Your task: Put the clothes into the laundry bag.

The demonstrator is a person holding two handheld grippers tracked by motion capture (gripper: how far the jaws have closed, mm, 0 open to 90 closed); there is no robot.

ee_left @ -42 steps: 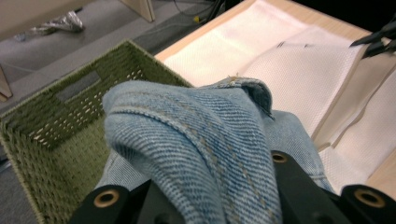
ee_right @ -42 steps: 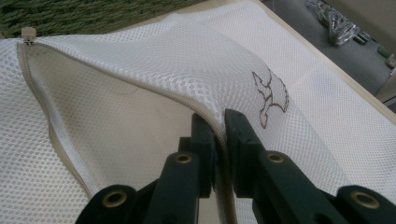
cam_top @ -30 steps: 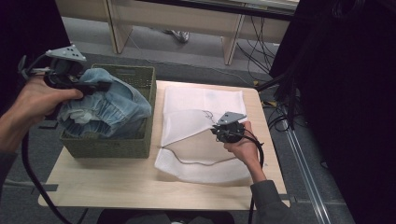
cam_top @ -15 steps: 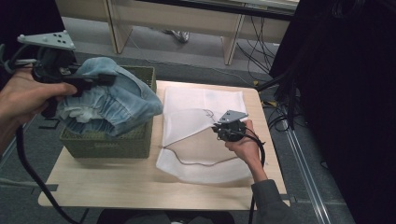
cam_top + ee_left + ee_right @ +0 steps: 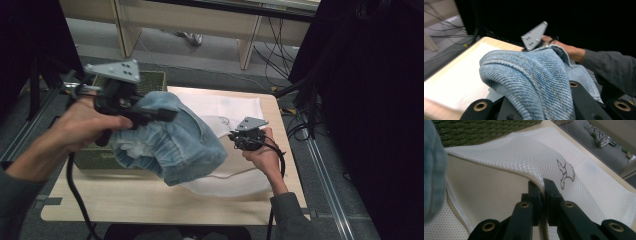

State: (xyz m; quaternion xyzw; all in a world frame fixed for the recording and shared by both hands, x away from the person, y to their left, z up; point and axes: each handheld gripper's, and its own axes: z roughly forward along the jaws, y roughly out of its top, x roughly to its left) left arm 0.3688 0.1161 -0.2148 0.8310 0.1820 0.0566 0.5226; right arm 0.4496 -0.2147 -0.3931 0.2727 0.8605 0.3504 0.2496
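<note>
A bundle of light blue jeans [image 5: 175,145] hangs in the air over the table's middle, with my left gripper [image 5: 165,115] shut on its top fold. In the left gripper view the denim [image 5: 529,75] drapes over both jaws and hides their tips. A white mesh bag [image 5: 225,107] lies flat on the table to the right. My right gripper [image 5: 543,187] is shut on the bag's upper edge [image 5: 534,176] and holds that layer raised, so the mouth gapes toward the jeans [image 5: 432,170]. The jeans overlap the bag's left part in the high view.
A green woven basket [image 5: 150,80] stands at the table's left, behind the left hand, also seen as basket wall [image 5: 474,130]. The wooden table's front edge [image 5: 150,212] is near the person. Cables trail from both grippers; floor and desk legs lie beyond the table.
My left gripper has lifted the jeans out of the basket and carried them right, toward the bag's mouth. The right gripper has stayed in place, still holding the bag's edge up.
</note>
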